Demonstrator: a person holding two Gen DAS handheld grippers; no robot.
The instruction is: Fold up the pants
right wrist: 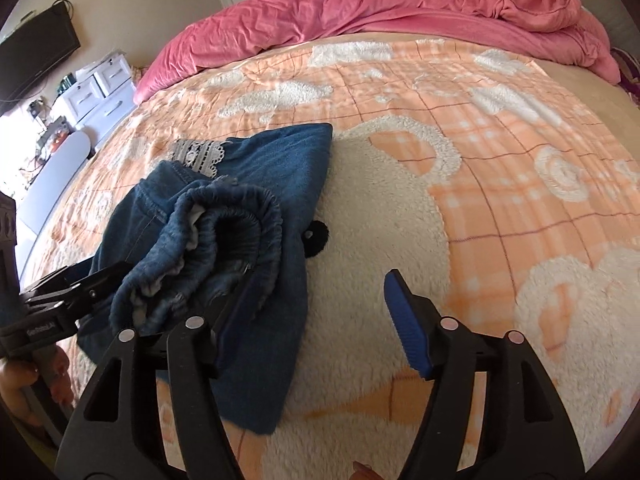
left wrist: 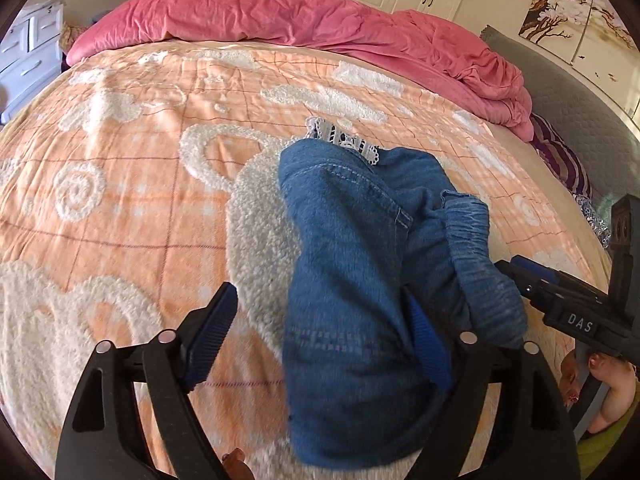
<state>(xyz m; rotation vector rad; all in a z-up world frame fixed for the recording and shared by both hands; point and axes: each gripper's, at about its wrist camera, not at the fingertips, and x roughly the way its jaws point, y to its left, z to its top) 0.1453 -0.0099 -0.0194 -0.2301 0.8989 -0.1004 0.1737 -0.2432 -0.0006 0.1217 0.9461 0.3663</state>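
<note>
Blue denim pants [left wrist: 360,264] with a white lace hem [left wrist: 344,140] lie bunched on the orange and white bedspread [left wrist: 132,200]; they also show in the right wrist view [right wrist: 248,216]. My left gripper [left wrist: 320,332] is open, its right finger against the cloth, the pants lying between the fingers. My right gripper [right wrist: 320,312] is open, its left finger touching the elastic waistband [right wrist: 224,236]. In the left wrist view the right gripper [left wrist: 516,276] comes in from the right at the waistband [left wrist: 476,248]. In the right wrist view the left gripper [right wrist: 92,284] reaches the pants from the left.
A crumpled pink duvet [left wrist: 280,16] lies along the far side of the bed. A white drawer unit [right wrist: 100,88] and a dark screen [right wrist: 36,52] stand at the left. A grey headboard [left wrist: 560,92] and striped cloth [left wrist: 564,156] are at the right.
</note>
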